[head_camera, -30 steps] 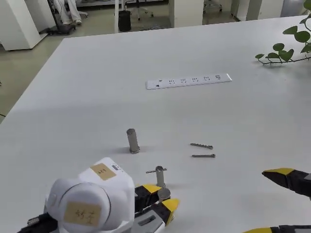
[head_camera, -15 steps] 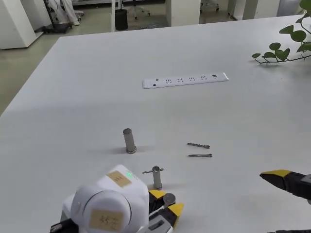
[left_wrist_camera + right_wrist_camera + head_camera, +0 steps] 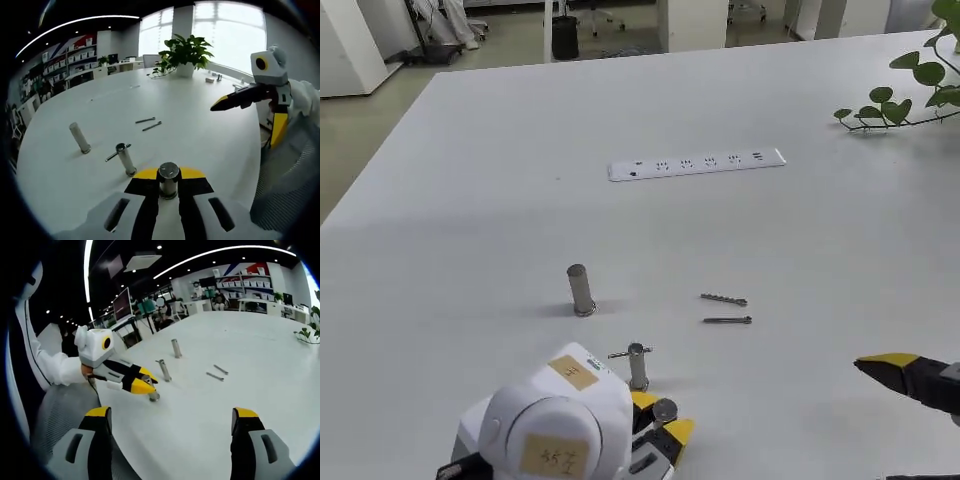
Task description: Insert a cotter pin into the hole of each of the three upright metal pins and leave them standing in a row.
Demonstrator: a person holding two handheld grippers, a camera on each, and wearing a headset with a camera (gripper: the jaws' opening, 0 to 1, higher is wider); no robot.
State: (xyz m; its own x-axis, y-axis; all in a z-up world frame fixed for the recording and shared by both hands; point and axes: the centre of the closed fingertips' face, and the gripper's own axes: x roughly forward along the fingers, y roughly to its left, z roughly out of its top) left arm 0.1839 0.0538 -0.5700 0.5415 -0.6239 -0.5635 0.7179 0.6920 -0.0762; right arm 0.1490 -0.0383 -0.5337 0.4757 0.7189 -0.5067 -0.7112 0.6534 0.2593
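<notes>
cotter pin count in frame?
3. One cotter pin sits through the middle metal pin; two lie loose on the table right of it, a far one and a near one. None looks hidden.

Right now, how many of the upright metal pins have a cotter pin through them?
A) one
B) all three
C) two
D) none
A: only the middle pin has a cotter pin crosswise through it. The far pin and the third pin, in the left gripper, are bare, with two loose cotter pins lying apart.
</notes>
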